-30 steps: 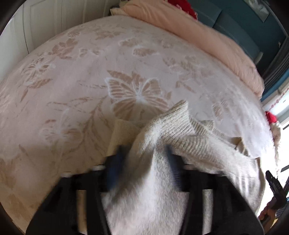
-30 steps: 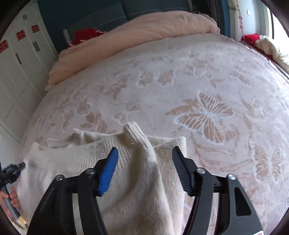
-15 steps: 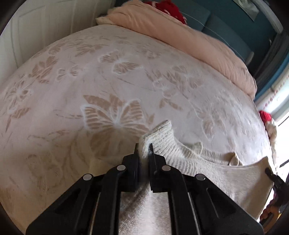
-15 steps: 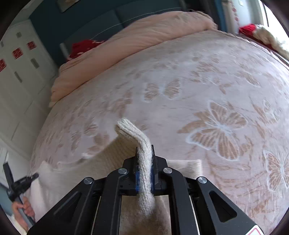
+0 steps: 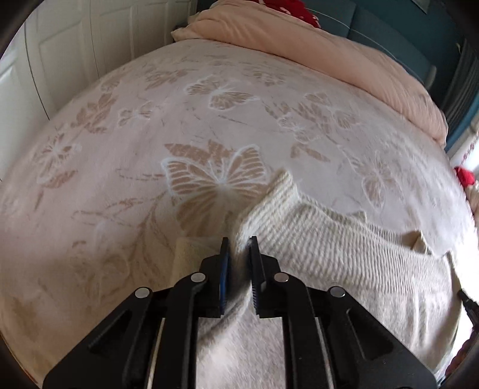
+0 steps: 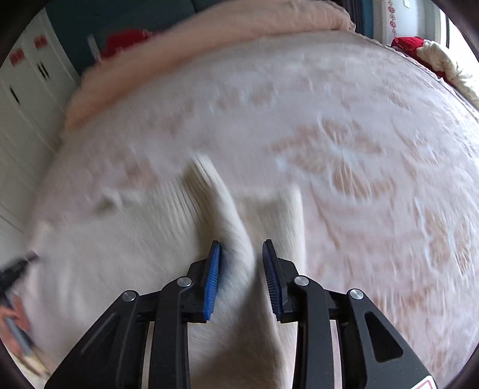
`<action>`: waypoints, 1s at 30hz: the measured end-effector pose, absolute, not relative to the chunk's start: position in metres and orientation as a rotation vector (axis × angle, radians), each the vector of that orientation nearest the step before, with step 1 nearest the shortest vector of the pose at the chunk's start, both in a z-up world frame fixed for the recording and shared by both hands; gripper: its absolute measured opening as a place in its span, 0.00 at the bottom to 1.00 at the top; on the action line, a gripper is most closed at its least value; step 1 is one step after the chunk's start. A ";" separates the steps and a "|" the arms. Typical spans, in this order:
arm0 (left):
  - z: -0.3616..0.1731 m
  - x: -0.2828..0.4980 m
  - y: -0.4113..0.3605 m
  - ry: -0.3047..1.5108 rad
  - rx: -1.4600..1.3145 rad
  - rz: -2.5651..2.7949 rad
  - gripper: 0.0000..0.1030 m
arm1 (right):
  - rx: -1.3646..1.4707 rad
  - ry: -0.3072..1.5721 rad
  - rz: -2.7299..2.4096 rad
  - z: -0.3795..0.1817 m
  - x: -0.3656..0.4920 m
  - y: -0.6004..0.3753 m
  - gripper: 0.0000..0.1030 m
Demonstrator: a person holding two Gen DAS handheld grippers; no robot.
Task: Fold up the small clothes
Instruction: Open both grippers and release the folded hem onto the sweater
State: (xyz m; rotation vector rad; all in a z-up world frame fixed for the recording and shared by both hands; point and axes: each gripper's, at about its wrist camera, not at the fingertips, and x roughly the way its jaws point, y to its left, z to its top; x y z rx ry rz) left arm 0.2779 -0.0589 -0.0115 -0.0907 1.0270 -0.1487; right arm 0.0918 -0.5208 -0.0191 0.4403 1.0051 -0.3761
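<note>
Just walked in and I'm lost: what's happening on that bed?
A person is folding a cream knit sweater on the butterfly-patterned bedspread, one handheld tool in each hand. The left tool pinches a fold near the ribbed edge, its jaws starting to open. The right tool is opening too, with a ridge of the sweater between its pads but no longer squeezed.

A bed (image 5: 125, 185) with a butterfly-patterned cover filled the room. A peach duvet (image 5: 344, 62) lay against the teal headboard (image 5: 389, 27). White wardrobe doors (image 5: 74, 45) stood alongside.
</note>
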 end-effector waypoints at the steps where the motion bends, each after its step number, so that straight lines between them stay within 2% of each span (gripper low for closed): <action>1: -0.010 0.275 -0.060 1.028 -0.085 -0.150 0.12 | 0.432 0.998 -0.382 -0.019 0.087 -0.516 0.29; 2: -0.009 0.273 -0.062 1.032 -0.081 -0.150 0.12 | 0.436 0.983 -0.382 -0.016 0.081 -0.514 0.30; 4: -0.004 0.264 -0.064 1.032 -0.056 -0.151 0.12 | 0.463 0.942 -0.382 -0.006 0.060 -0.509 0.48; 6: 0.002 0.254 -0.066 1.024 -0.022 -0.149 0.12 | 0.472 0.919 -0.387 -0.001 0.041 -0.505 0.54; 8: 0.007 0.243 -0.062 1.033 -0.023 -0.158 0.14 | 0.467 0.926 -0.397 -0.001 0.022 -0.502 0.55; 9: 0.011 0.231 -0.054 1.052 -0.051 -0.171 0.17 | 0.472 0.930 -0.398 0.000 0.011 -0.500 0.56; 11: 0.015 0.213 -0.038 1.066 -0.118 -0.184 0.35 | 0.503 0.928 -0.408 -0.002 -0.013 -0.500 0.59; 12: 0.015 0.201 -0.027 1.072 -0.159 -0.178 0.50 | 0.520 0.927 -0.412 -0.004 -0.022 -0.502 0.62; 13: 0.014 0.189 -0.017 1.077 -0.201 -0.172 0.54 | 0.540 0.925 -0.418 -0.007 -0.030 -0.504 0.63; 15: 0.002 0.166 0.003 1.106 -0.272 -0.176 0.53 | 0.597 0.905 -0.412 -0.015 -0.043 -0.507 0.63; 17: -0.015 0.154 0.013 1.152 -0.320 -0.178 0.46 | 0.660 0.904 -0.389 -0.025 -0.046 -0.509 0.63; 18: -0.022 0.148 0.016 1.161 -0.319 -0.162 0.33 | 0.692 0.899 -0.362 -0.028 -0.045 -0.509 0.62; 19: -0.022 0.145 0.016 1.146 -0.298 -0.142 0.27 | 0.710 0.888 -0.336 -0.029 -0.042 -0.507 0.50; 20: -0.021 0.145 0.017 1.136 -0.297 -0.140 0.24 | 0.723 0.886 -0.301 -0.030 -0.038 -0.504 0.33; 21: -0.017 0.144 0.018 1.132 -0.307 -0.127 0.14 | 0.723 0.900 -0.288 -0.029 -0.033 -0.501 0.15; 22: -0.013 0.145 0.020 1.127 -0.330 -0.124 0.05 | 0.718 0.893 -0.287 -0.025 -0.031 -0.498 0.12; 23: -0.007 0.145 0.023 1.124 -0.351 -0.129 0.03 | 0.709 0.866 -0.281 -0.014 -0.033 -0.496 0.11; 27: 0.013 0.139 0.034 1.120 -0.340 -0.123 0.02 | 0.672 0.788 -0.284 0.025 -0.055 -0.499 0.08; 30: -0.002 0.134 0.040 1.178 -0.312 -0.092 0.02 | 0.620 0.913 -0.323 -0.004 -0.055 -0.504 0.08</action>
